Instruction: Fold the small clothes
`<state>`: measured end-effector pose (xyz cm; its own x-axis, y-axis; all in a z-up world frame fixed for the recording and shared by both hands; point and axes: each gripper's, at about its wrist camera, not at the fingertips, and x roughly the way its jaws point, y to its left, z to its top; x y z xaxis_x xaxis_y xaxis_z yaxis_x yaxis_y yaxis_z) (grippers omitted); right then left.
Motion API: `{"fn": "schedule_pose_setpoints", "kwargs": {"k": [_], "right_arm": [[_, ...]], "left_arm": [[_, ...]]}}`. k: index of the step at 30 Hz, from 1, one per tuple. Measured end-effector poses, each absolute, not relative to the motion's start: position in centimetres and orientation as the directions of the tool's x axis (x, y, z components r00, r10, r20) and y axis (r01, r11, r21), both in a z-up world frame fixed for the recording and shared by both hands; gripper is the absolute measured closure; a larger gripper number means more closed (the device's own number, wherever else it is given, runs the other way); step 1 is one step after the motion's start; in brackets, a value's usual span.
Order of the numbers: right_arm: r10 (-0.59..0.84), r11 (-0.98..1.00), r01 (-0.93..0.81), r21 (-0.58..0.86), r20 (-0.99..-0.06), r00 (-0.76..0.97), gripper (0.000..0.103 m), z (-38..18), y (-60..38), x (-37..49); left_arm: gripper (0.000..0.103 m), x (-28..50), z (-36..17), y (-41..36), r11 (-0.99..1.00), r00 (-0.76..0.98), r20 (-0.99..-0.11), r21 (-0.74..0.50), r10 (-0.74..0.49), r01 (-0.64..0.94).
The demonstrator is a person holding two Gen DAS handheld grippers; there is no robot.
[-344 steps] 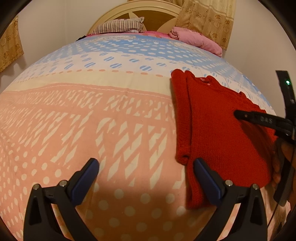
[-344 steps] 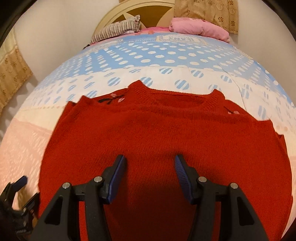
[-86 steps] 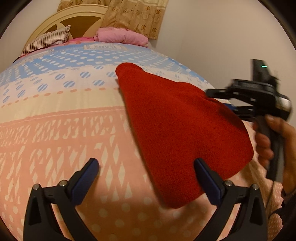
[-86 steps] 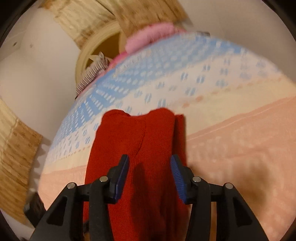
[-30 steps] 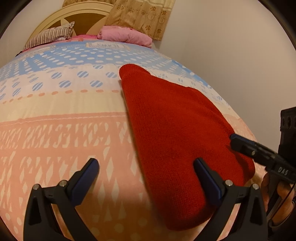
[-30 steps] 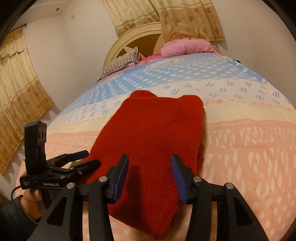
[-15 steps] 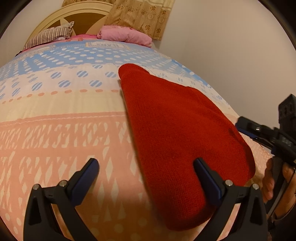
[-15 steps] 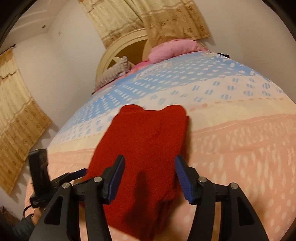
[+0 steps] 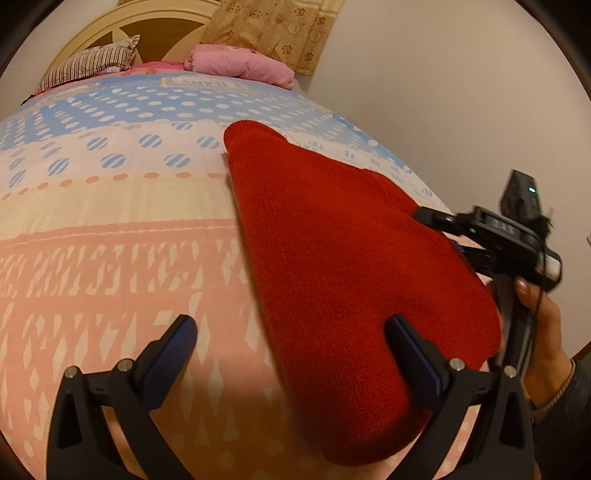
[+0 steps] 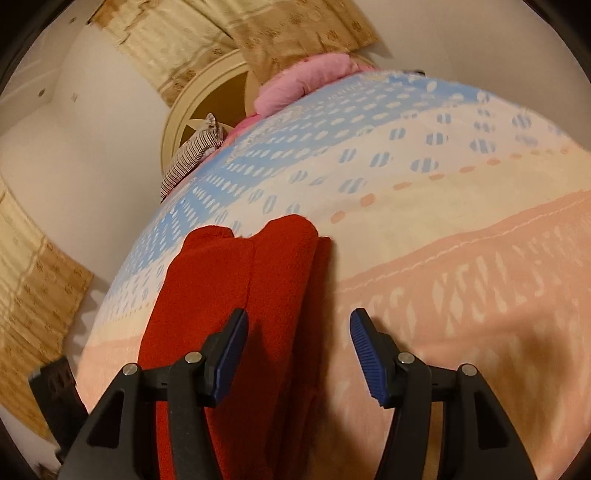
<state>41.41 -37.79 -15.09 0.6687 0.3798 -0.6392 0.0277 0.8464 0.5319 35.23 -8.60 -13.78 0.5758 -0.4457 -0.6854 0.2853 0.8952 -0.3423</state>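
A small red knit sweater (image 9: 343, 251) lies folded into a narrow bundle on the patterned bedspread (image 9: 110, 229). My left gripper (image 9: 295, 350) is open and empty, its right finger over the sweater's near end. The right gripper (image 9: 454, 232) shows at the sweater's right edge in the left wrist view, held by a hand. In the right wrist view the sweater (image 10: 229, 295) lies lengthwise below and left of my open, empty right gripper (image 10: 299, 350), which is rolled to one side.
A striped pillow (image 9: 88, 66) and a pink pillow (image 9: 240, 66) lie at the headboard (image 9: 147, 33). A plain wall (image 9: 461, 92) runs along the bed's right side. Tan curtains (image 10: 33, 295) hang on the left in the right wrist view.
The right gripper has lifted and rolled, moving toward the sweater's far right edge. My left gripper has stayed in place. The sweater has not moved.
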Motion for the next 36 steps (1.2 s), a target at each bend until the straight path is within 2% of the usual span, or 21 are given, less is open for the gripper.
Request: {"fn": "schedule_pose_setpoints", "kwargs": {"k": [12, 13, 14, 15, 16, 18, 22, 24, 30, 33, 36], "right_arm": [[0.470, 0.817, -0.035, 0.575, -0.631, 0.617, 0.045, -16.6, -36.4, 44.8], [0.476, 0.814, -0.039, 0.580, -0.626, 0.617, 0.046, -16.7, -36.4, 44.8], [0.487, 0.809, -0.049, 0.586, -0.620, 0.615, 0.047, -16.8, -36.4, 44.7], [0.503, 0.802, -0.062, 0.594, -0.616, 0.607, 0.054, -16.9, -36.3, 44.7], [0.524, 0.794, -0.081, 0.602, -0.612, 0.592, 0.058, -17.1, -36.1, 44.7], [0.526, 0.797, -0.091, 0.597, -0.612, 0.590, 0.061, -17.1, -36.0, 44.6], [0.541, 0.780, -0.092, 0.618, -0.594, 0.595, 0.067, -17.4, -36.2, 44.6], [0.535, 0.786, -0.096, 0.611, -0.593, 0.602, 0.069, -17.4, -36.1, 44.4], [0.498, 0.822, -0.114, 0.558, -0.607, 0.620, 0.073, -16.6, -35.2, 43.8], [0.480, 0.839, -0.121, 0.530, -0.617, 0.624, 0.075, -15.9, -34.6, 43.2], [0.467, 0.853, -0.135, 0.504, -0.623, 0.628, 0.075, -15.1, -33.9, 42.3]], "left_arm": [[0.001, 35.2, -13.7, -8.3, 0.863, 0.557, -0.659, -0.404, -0.505, 0.304], [0.003, 35.1, -13.7, -8.4, 0.858, 0.554, -0.656, -0.408, -0.513, 0.312], [0.010, 35.1, -13.6, -8.4, 0.845, 0.544, -0.647, -0.422, -0.534, 0.328], [0.017, 35.0, -13.7, -8.5, 0.829, 0.530, -0.637, -0.442, -0.560, 0.343], [0.020, 35.1, -13.7, -8.5, 0.818, 0.519, -0.632, -0.456, -0.575, 0.351], [0.034, 35.1, -13.8, -8.6, 0.796, 0.500, -0.620, -0.480, -0.605, 0.369], [0.039, 34.8, -13.5, -9.0, 0.803, 0.504, -0.626, -0.462, -0.596, 0.376], [0.045, 34.6, -13.2, -9.4, 0.817, 0.514, -0.635, -0.441, -0.576, 0.371], [0.057, 33.2, -11.8, -10.8, 0.884, 0.566, -0.682, -0.306, -0.463, 0.354], [0.059, 32.2, -11.2, -11.4, 0.903, 0.592, -0.692, -0.230, -0.414, 0.362], [0.060, 31.7, -10.8, -11.0, 0.906, 0.592, -0.698, -0.213, -0.403, 0.366]]}}
